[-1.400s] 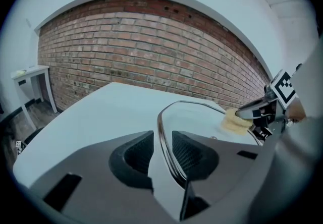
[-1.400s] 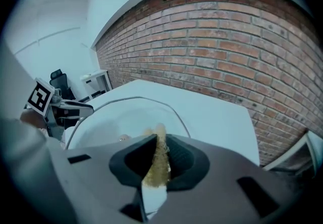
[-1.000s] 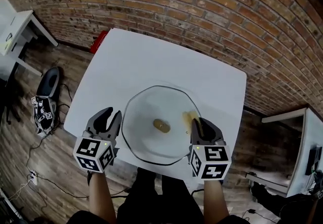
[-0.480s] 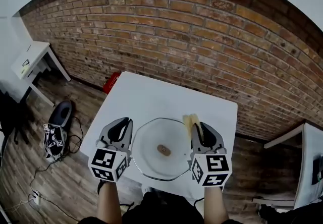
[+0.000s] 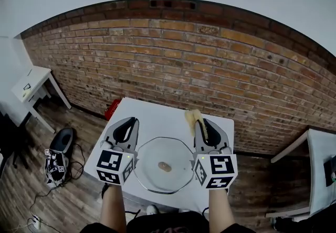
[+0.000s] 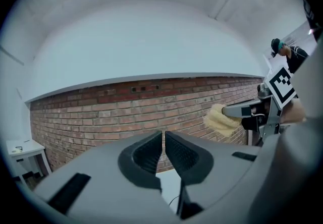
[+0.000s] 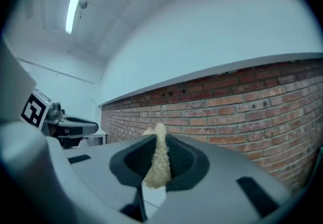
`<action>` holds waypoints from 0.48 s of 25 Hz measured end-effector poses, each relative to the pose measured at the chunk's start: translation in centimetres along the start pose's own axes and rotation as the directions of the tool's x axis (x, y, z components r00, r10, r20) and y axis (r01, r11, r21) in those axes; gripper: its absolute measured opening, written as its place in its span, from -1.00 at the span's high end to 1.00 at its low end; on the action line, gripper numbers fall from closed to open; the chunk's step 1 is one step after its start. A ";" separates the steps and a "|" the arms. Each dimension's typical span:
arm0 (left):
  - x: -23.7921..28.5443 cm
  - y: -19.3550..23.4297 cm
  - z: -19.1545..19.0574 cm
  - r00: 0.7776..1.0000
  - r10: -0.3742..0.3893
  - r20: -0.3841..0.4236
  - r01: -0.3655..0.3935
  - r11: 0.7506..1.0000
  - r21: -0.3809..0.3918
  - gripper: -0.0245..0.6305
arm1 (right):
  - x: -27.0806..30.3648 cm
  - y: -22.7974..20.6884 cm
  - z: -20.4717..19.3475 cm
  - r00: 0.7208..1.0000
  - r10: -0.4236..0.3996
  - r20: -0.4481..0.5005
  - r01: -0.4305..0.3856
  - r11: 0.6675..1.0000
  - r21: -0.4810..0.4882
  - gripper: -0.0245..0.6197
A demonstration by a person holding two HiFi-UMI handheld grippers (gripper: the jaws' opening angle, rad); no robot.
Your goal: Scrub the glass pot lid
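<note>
One white table [image 5: 157, 113] by a brick wall [image 5: 210, 69]; left hand-held gripper [image 5: 130, 120] closing empty, right hand-held gripper [image 5: 203, 123] clamps sponge [image 5: 192, 116].

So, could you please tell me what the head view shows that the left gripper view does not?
Only the head view shows the glass pot lid lying on the white table between the two grippers. Only the left gripper view shows the left gripper head-on, its jaws closing, almost together, nothing between them. Both show the right gripper clamped on the yellow sponge, and the brick wall.
</note>
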State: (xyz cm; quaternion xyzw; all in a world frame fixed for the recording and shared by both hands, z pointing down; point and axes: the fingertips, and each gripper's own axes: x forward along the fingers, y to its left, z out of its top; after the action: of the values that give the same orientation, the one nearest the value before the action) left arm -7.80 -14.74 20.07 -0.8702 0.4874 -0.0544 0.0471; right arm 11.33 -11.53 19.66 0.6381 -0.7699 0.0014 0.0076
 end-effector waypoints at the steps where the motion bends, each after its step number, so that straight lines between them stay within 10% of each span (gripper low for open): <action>1: 0.0 -0.2 0.6 1.000 -0.002 0.012 0.002 1.000 0.002 0.84 | -0.2 0.1 0.6 1.000 -0.003 0.014 0.004 1.000 -0.009 0.75; 12: 0.3 -0.8 2.3 0.998 -0.019 0.056 0.018 1.000 0.017 0.85 | -0.6 0.2 2.3 0.999 -0.019 0.041 0.020 1.000 -0.008 0.75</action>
State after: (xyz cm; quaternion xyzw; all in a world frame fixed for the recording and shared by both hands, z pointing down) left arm -6.68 -14.54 17.94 -0.8755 0.4772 -0.0346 0.0675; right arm 11.21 -10.95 17.39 0.6454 -0.7637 -0.0150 -0.0056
